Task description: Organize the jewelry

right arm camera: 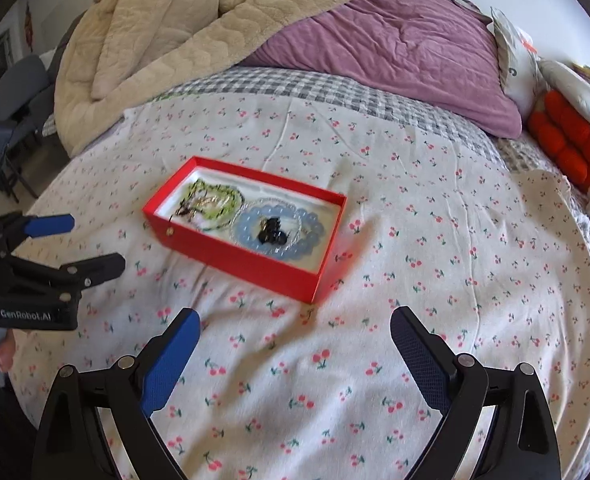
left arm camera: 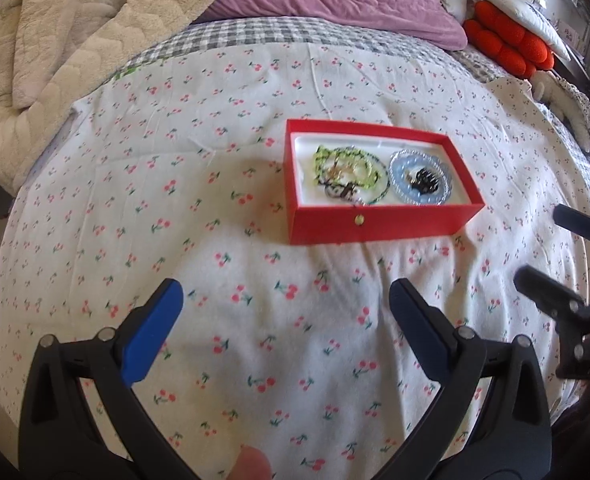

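A red jewelry box (left arm camera: 379,222) (right arm camera: 231,258) with a white lining sits open on the cherry-print bedsheet. Inside it lie a green beaded necklace (left arm camera: 349,170) (right arm camera: 215,200) tangled with small charms on the left and a pale blue beaded bracelet (left arm camera: 421,182) (right arm camera: 279,236) around a small black piece on the right. My left gripper (left arm camera: 285,300) is open and empty, hovering above the sheet in front of the box; it also shows at the left of the right wrist view (right arm camera: 95,244). My right gripper (right arm camera: 295,334) is open and empty, in front of the box's right corner; it also shows in the left wrist view (left arm camera: 551,248).
A beige quilted blanket (right arm camera: 167,40) is heaped at the back left. A purple pillow (right arm camera: 407,56) lies behind the box. An orange knotted cushion (right arm camera: 571,140) and white pillows sit at the right. A grey checked cover (left arm camera: 263,36) edges the sheet.
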{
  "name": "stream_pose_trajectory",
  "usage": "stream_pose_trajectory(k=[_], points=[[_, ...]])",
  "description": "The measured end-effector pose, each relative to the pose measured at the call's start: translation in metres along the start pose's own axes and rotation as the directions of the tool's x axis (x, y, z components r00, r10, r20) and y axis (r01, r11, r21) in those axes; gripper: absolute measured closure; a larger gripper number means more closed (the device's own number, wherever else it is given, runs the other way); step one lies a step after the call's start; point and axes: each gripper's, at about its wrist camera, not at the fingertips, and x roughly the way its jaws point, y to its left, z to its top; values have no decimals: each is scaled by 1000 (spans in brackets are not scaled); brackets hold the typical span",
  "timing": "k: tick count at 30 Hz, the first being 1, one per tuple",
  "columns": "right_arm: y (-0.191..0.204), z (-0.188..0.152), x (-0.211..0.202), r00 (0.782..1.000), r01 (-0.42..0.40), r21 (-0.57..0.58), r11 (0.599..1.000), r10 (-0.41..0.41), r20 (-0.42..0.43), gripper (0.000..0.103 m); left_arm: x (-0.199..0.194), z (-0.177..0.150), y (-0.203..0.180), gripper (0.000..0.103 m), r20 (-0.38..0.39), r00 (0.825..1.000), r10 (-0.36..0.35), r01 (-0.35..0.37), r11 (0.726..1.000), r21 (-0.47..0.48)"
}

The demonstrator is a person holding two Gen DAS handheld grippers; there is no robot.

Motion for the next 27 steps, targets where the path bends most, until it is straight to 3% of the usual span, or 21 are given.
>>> stream_pose_trajectory(k=[7, 13, 27], points=[[8, -20, -2, 996, -36, 75, 997, 41, -75, 0, -17, -16, 1, 1, -9, 1000, 2, -2, 1000, -19], [20, -26, -12, 998, -4, 38, 999, 7, -68, 0, -28, -26, 3, 1, -3, 1000, 15, -15, 1000, -13], [24, -30, -17, 998, 28, 95, 995, -22, -55, 0, -42, -44, 7, 1, 13, 998, 54, -53, 998, -29]])
